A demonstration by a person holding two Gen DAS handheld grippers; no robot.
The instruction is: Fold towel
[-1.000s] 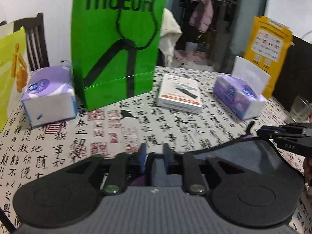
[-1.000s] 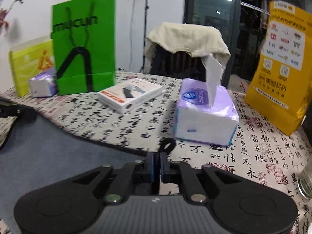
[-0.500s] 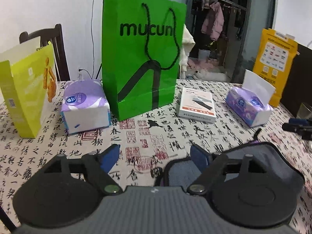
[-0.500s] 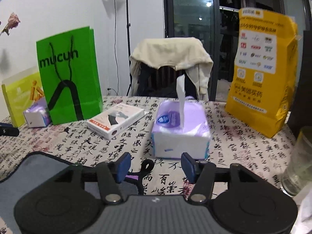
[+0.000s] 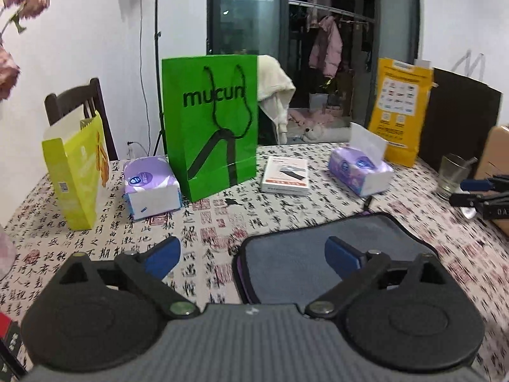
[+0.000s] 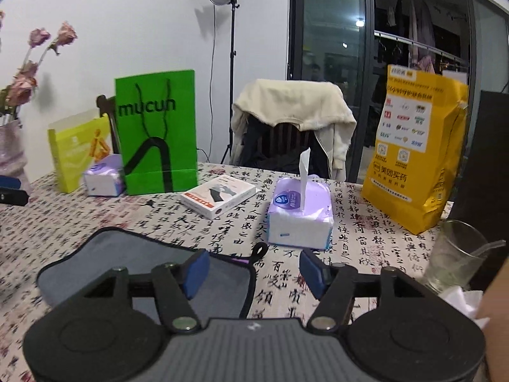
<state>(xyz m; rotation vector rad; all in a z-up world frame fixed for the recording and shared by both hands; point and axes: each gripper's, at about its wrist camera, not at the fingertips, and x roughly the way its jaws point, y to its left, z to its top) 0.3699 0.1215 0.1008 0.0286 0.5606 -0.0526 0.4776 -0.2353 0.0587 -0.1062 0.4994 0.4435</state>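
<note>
The grey towel [image 5: 305,254] with a dark trim lies folded on the calligraphy-print tablecloth; it also shows in the right wrist view [image 6: 127,254], with a black hanging loop [image 6: 259,250] at its far corner. My left gripper [image 5: 253,259] is open and empty, lifted above the towel's left edge. My right gripper [image 6: 254,270] is open and empty, above the towel's right corner. The right gripper also shows at the right edge of the left wrist view [image 5: 480,194].
On the table stand a green paper bag [image 5: 210,121], a yellow-green box [image 5: 76,172], two tissue packs [image 5: 151,184] [image 6: 299,216], a white flat box [image 6: 219,195], a yellow bag [image 6: 413,159] and a glass [image 6: 455,254]. Chairs stand behind.
Both grippers were shut on the towel's edge one second ago. They have opened, let the towel go, and pulled up and back from it.
</note>
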